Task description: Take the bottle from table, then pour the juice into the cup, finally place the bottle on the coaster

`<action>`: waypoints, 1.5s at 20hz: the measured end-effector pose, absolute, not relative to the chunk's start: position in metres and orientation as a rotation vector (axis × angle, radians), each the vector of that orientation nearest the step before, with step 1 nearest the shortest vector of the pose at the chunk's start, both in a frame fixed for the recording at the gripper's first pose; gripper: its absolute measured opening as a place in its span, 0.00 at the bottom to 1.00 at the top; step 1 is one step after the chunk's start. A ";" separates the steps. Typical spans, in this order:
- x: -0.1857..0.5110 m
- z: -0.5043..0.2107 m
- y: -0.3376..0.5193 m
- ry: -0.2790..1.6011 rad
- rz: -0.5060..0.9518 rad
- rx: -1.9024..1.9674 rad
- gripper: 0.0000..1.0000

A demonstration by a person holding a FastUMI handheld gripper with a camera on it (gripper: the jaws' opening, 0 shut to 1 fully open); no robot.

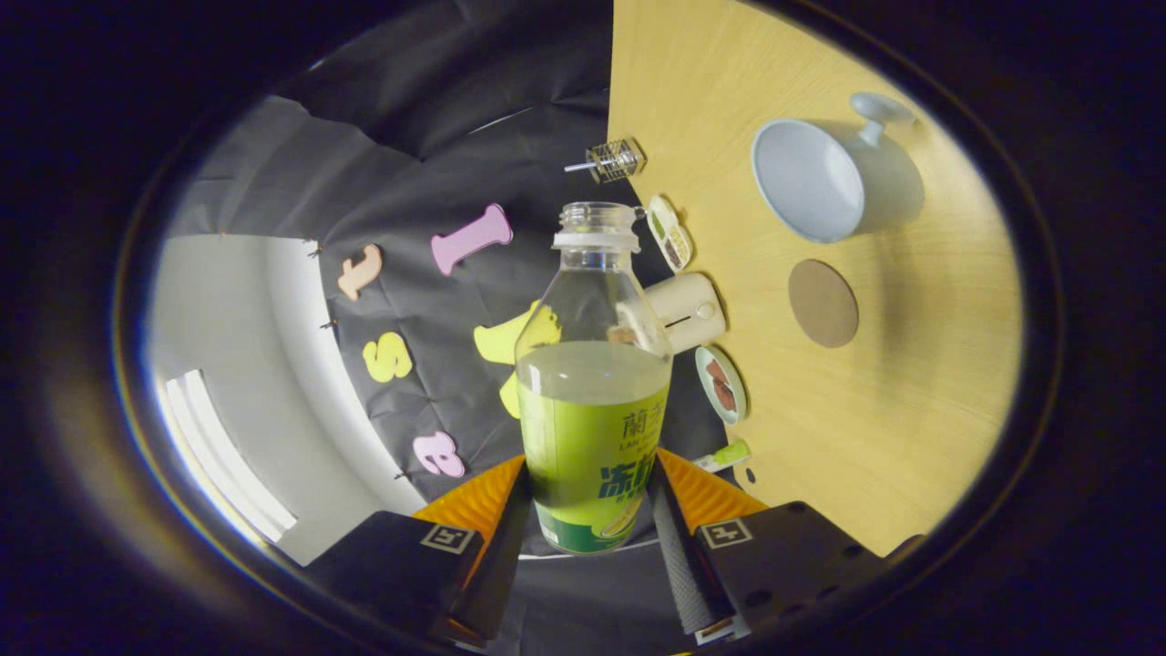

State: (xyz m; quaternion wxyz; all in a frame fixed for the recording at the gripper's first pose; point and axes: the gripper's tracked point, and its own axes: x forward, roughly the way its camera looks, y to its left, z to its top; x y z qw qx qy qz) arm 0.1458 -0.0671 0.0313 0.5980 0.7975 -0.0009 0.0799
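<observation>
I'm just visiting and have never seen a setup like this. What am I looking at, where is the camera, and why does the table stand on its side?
The camera rides on a hand-held gripper, a two-finger tool that a person carries, and looks forward along its fingers. The two fingers press on a bottle from both sides; it has no cap and is partly full of juice. The whole tool is rolled sideways here, which is why the wooden table looks upended. On the table lie a pale cup with a handle and, beside it, a round brown coaster. Along the table's far edge sit a few small dishes and containers; what they hold is too small to tell.
</observation>
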 end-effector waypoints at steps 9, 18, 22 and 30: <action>0.122 0.016 -0.013 0.231 0.166 1.193 0.75; 0.097 0.001 -0.041 0.268 -0.049 0.488 0.76; 0.104 -0.003 -0.075 0.222 -0.131 0.188 0.76; 0.145 -0.032 -0.079 0.220 -0.177 0.065 0.77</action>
